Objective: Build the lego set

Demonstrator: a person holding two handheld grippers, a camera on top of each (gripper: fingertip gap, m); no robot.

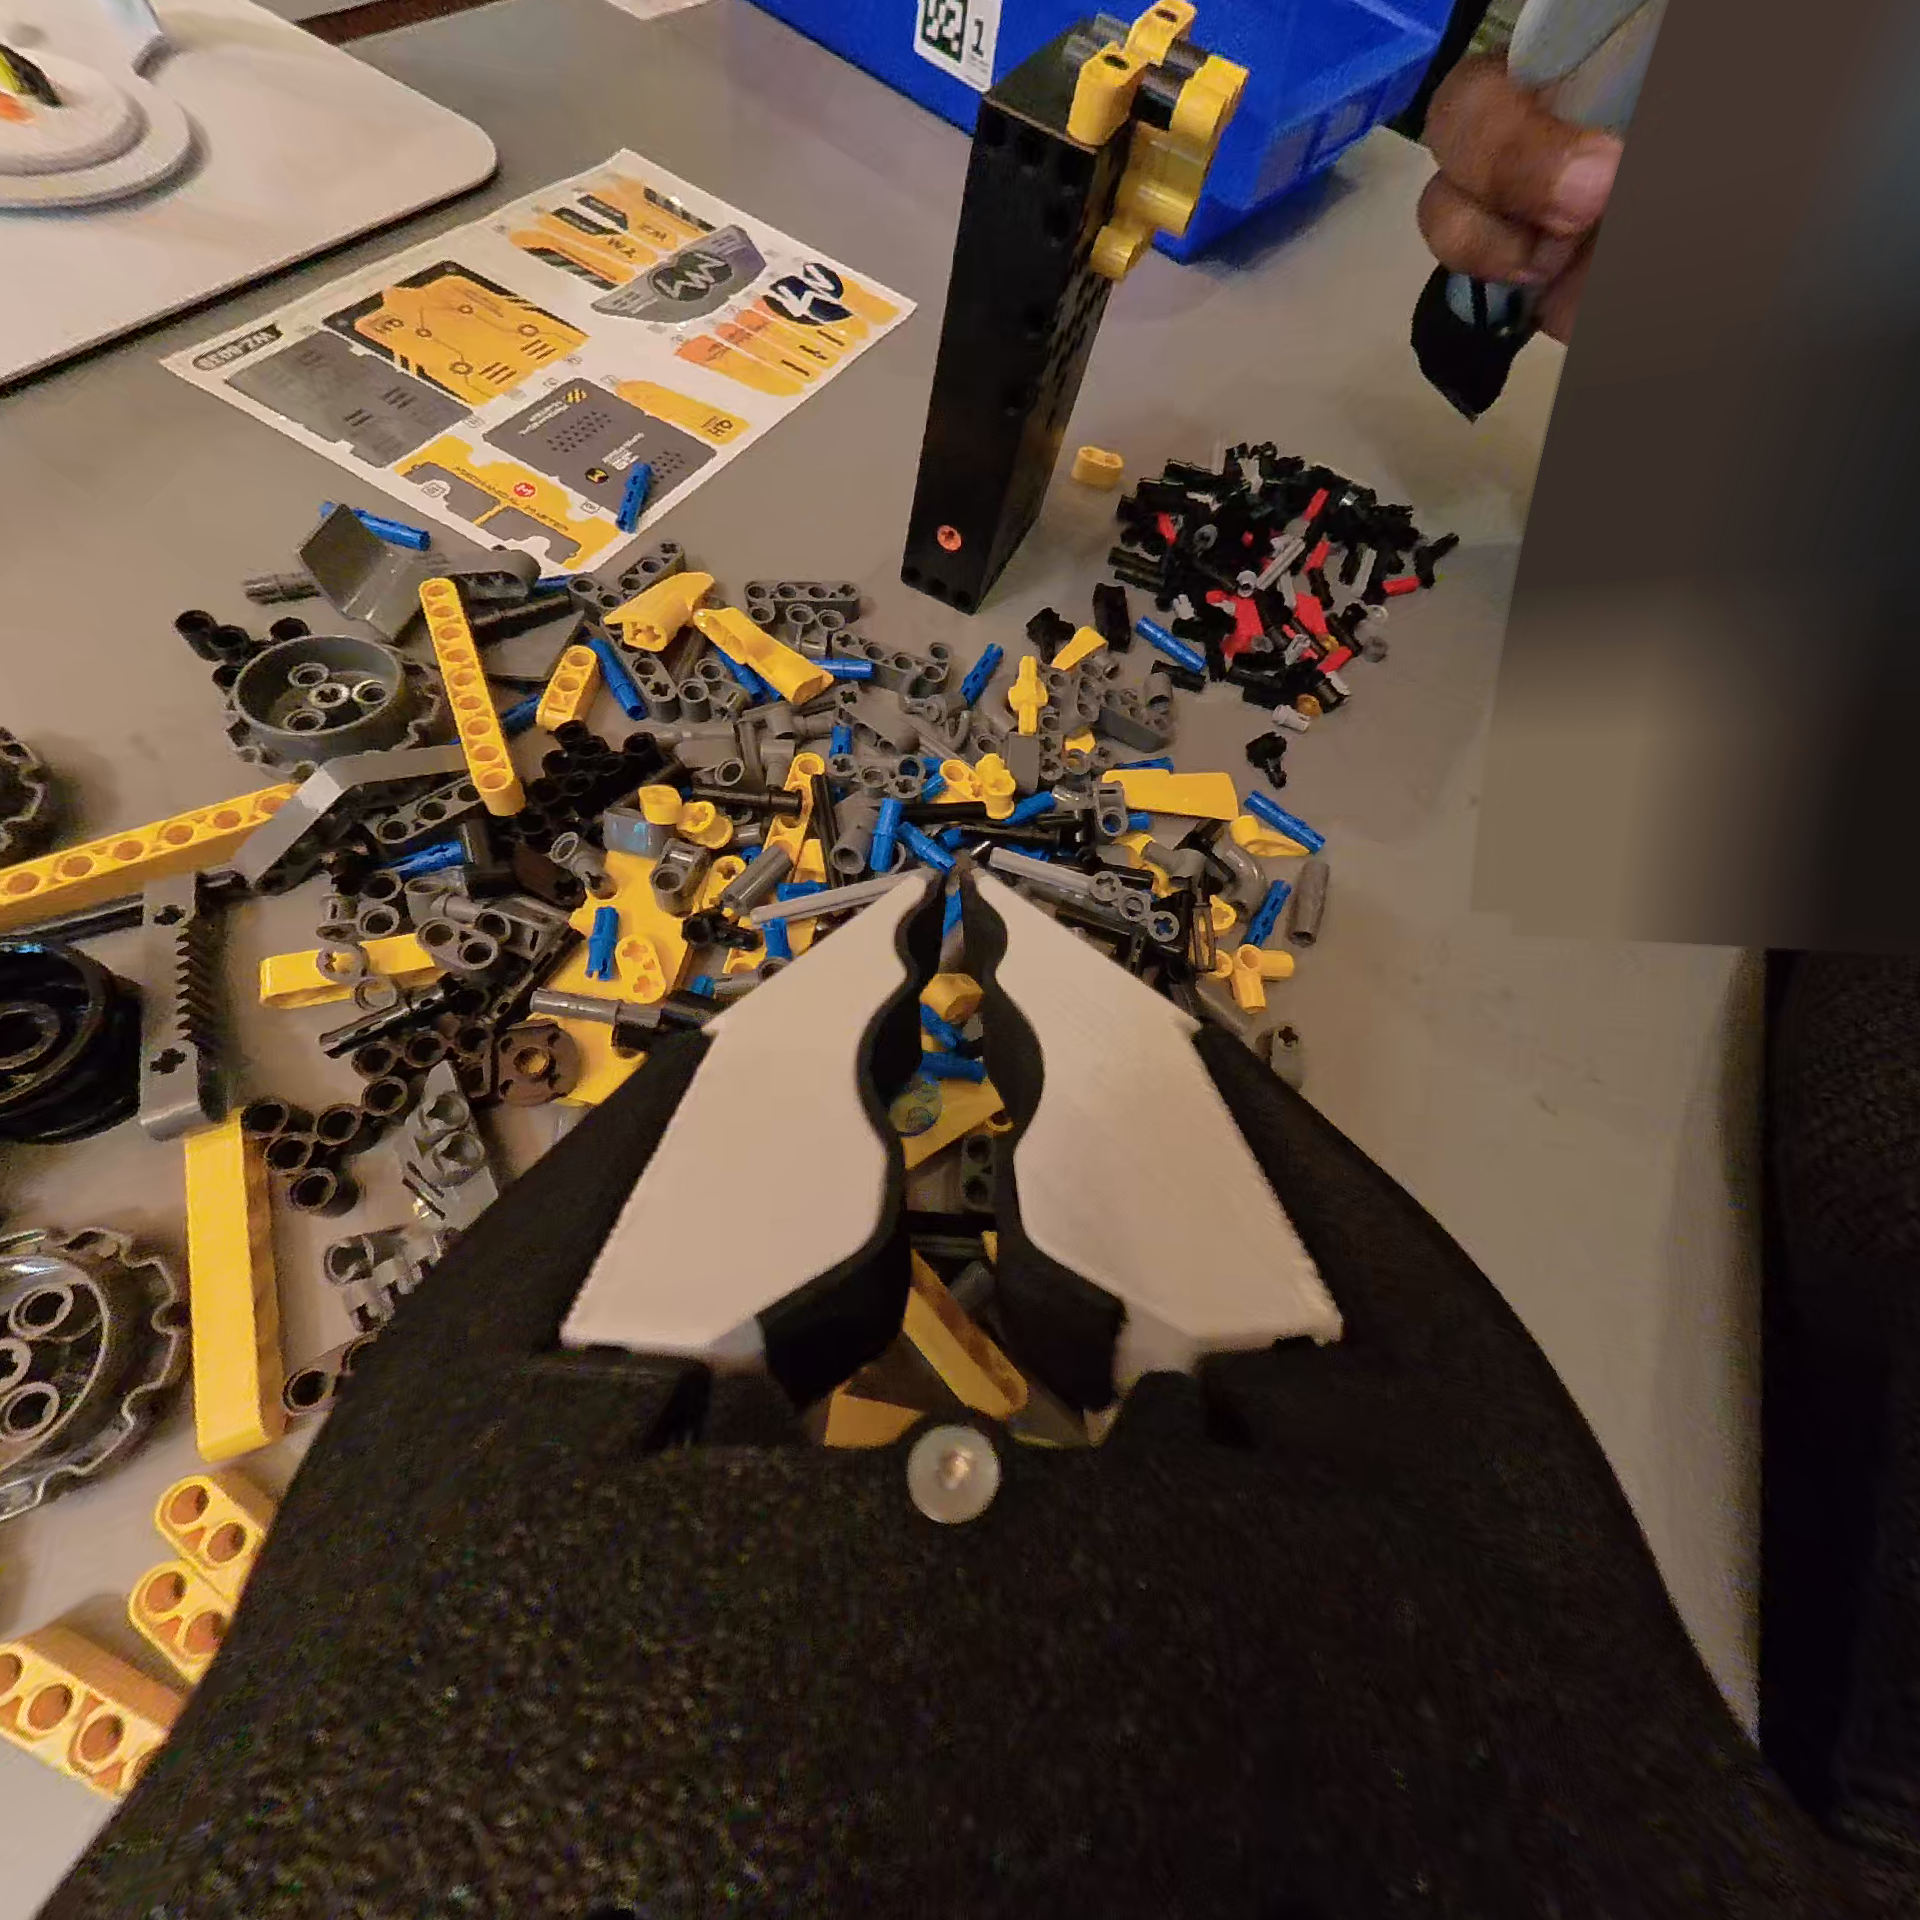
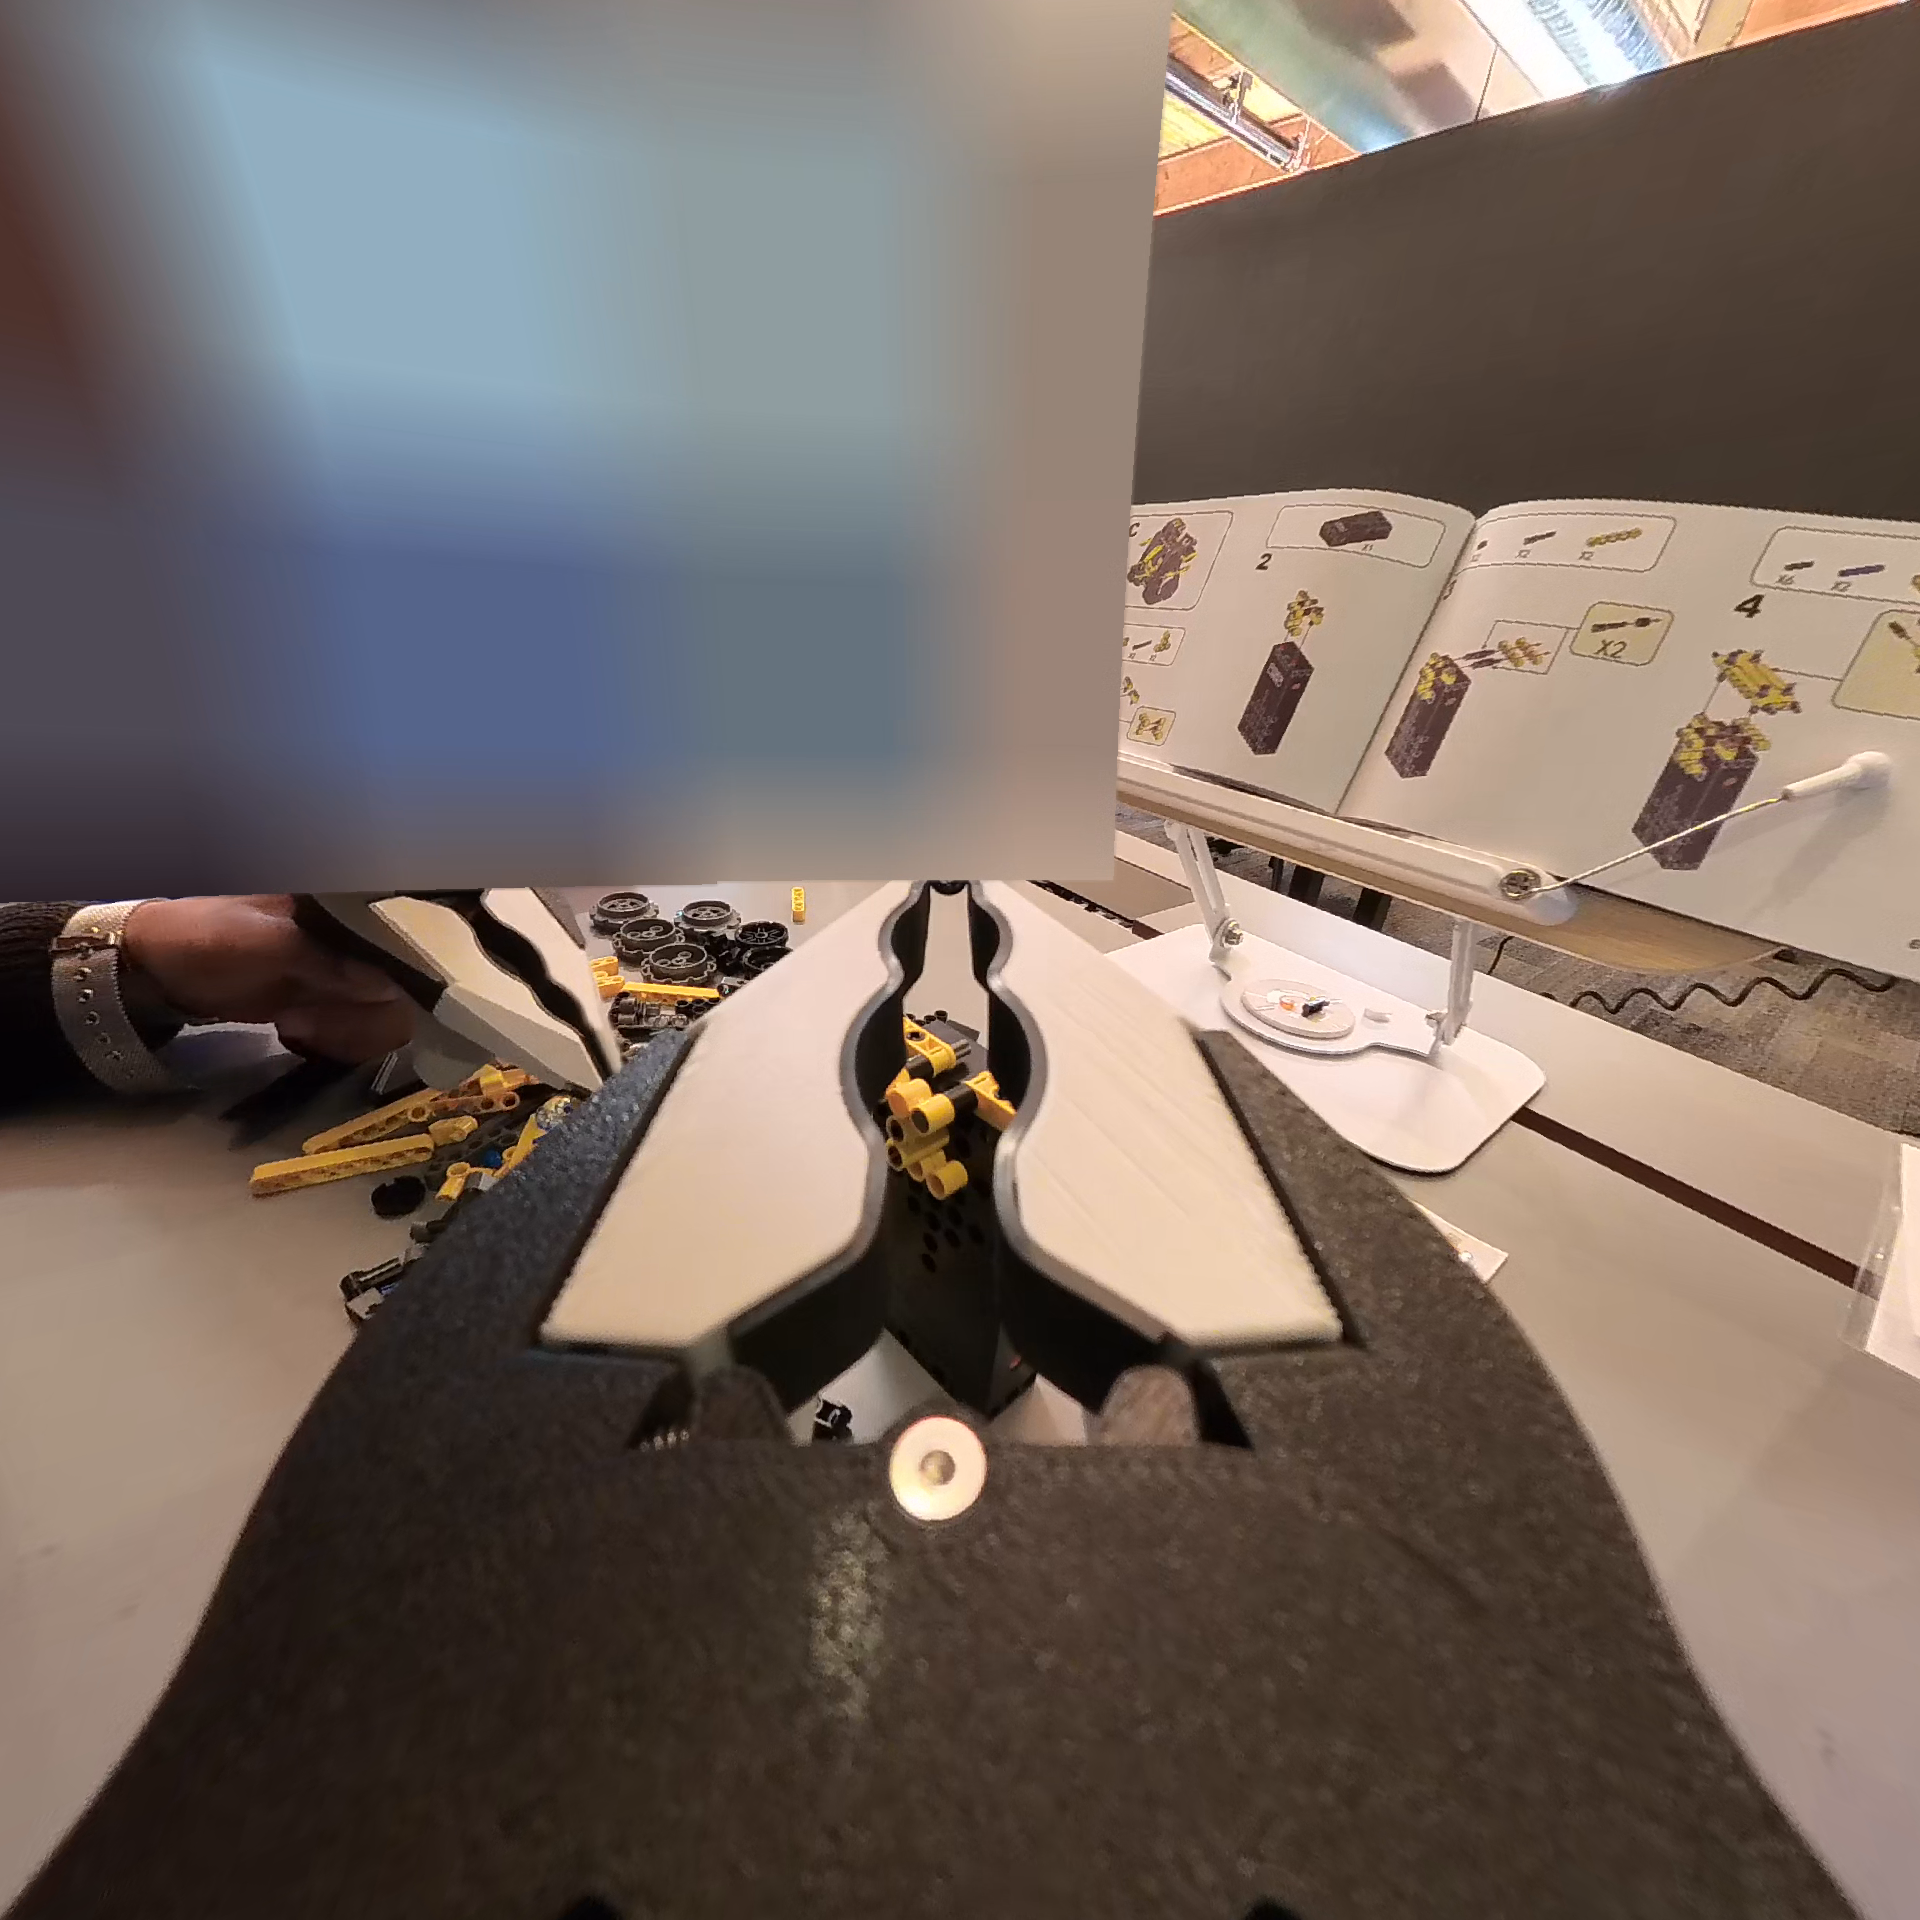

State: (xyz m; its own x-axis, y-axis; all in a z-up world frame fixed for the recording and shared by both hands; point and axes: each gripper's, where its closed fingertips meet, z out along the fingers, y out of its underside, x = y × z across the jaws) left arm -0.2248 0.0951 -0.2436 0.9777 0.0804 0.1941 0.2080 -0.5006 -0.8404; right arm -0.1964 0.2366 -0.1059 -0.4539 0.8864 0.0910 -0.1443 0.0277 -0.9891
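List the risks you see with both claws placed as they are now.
1. The tall black block with yellow connectors on top stands on its narrow end beside the pile of small black and red pins; a bump would likely topple it.
2. The left claw, tips nearly together, hovers over the dense heap of yellow, grey and blue parts; it may catch several pieces or scatter them.

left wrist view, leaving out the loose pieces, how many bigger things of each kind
sticker sheet: 1
black block: 1
blue bin: 1
white stand base: 1
total: 4
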